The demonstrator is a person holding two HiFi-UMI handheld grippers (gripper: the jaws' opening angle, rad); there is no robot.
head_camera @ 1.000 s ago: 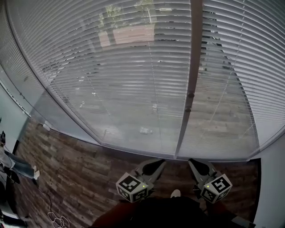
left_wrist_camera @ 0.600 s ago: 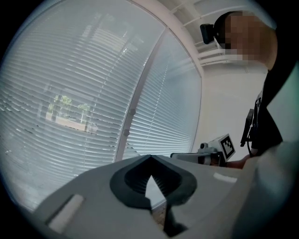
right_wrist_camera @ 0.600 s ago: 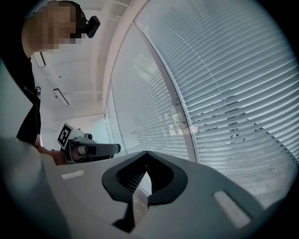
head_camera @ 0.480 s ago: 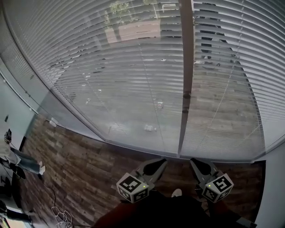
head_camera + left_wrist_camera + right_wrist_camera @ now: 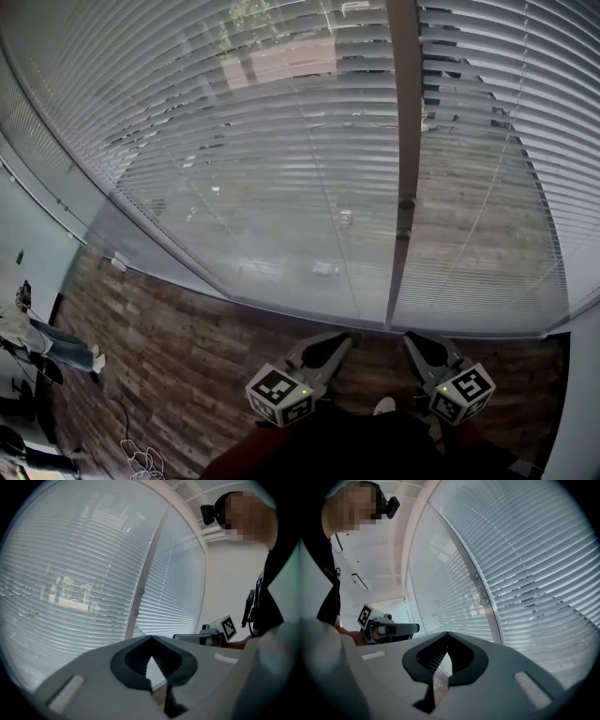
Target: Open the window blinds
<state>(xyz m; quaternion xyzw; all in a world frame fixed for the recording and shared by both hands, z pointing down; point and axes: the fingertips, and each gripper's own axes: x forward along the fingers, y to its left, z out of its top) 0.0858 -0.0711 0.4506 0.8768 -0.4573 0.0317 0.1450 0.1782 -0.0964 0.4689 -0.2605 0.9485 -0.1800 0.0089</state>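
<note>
Daylight is coming in through the window blinds (image 5: 281,169), diffused and even, and is lighting the room softly. The wooden floor (image 5: 159,347) below the blinds is lying noticeably dimmer. The slats are bowing strongly toward the picture edges, and dark corners are ringing both gripper views. In front of the blinds, the left gripper (image 5: 151,638) and right gripper (image 5: 447,633) are showing soft and out of focus, while the blinds themselves are reading sharp and pale.

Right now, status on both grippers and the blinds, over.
Left gripper shut, empty. Right gripper shut, empty. Blinds fully lowered, not yet touched. Nothing seen between fingers and blinds.
</note>
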